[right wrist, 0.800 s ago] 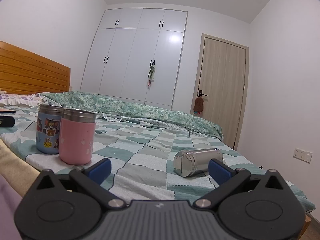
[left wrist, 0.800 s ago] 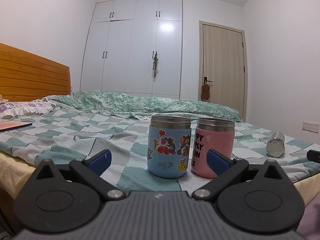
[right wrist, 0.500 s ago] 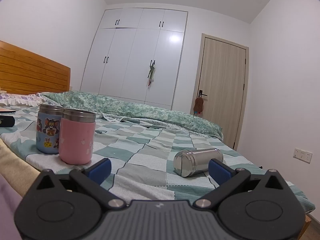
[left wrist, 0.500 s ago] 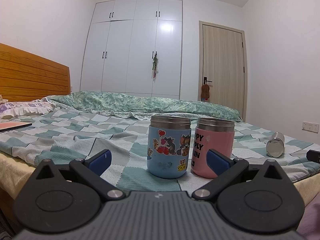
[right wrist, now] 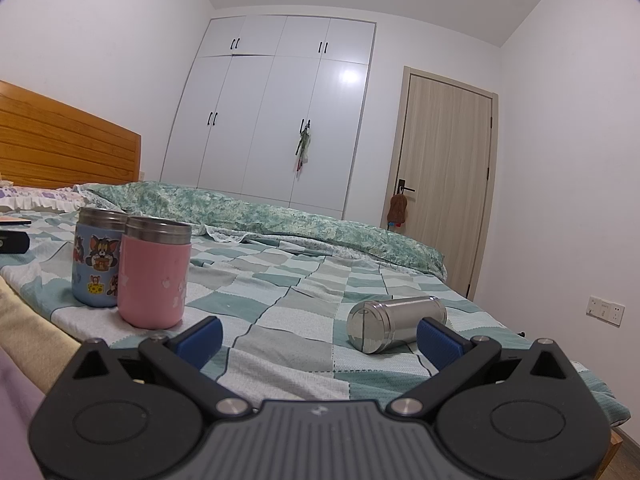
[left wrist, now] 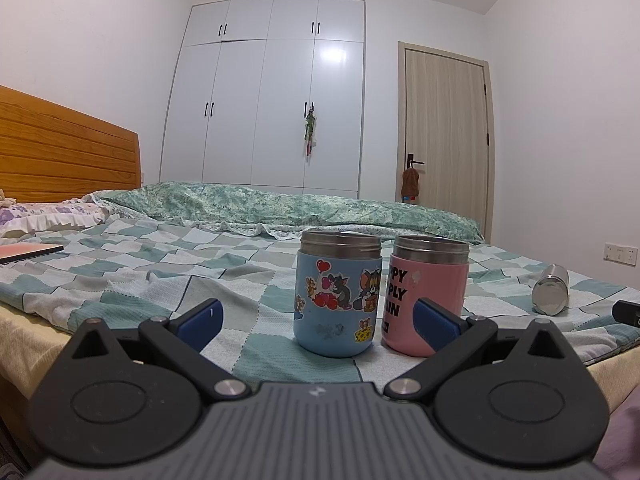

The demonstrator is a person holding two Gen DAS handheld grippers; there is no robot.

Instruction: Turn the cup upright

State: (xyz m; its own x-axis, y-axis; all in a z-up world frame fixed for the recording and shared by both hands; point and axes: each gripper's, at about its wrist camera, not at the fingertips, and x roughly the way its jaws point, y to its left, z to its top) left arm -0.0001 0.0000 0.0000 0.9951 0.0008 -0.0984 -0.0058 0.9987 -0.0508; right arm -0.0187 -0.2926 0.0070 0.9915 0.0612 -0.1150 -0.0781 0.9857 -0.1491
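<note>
steel cup: shiny, lying sideways on bedspread | both grippers' fingers: spread wide, holding nothing

White walls; a white wardrobe at 12 o'clock, wooden door at 2, orange headboard at 9, checked bed below.

Almost nothing to log for you between the earlier frames and now. Your left gripper and right gripper show no change in jaw spread, and neither wrist view has shifted by more than a hair. The steel cup has not rolled or lifted off its side, and no shift shows in the blue cup or the pink cup.
</note>
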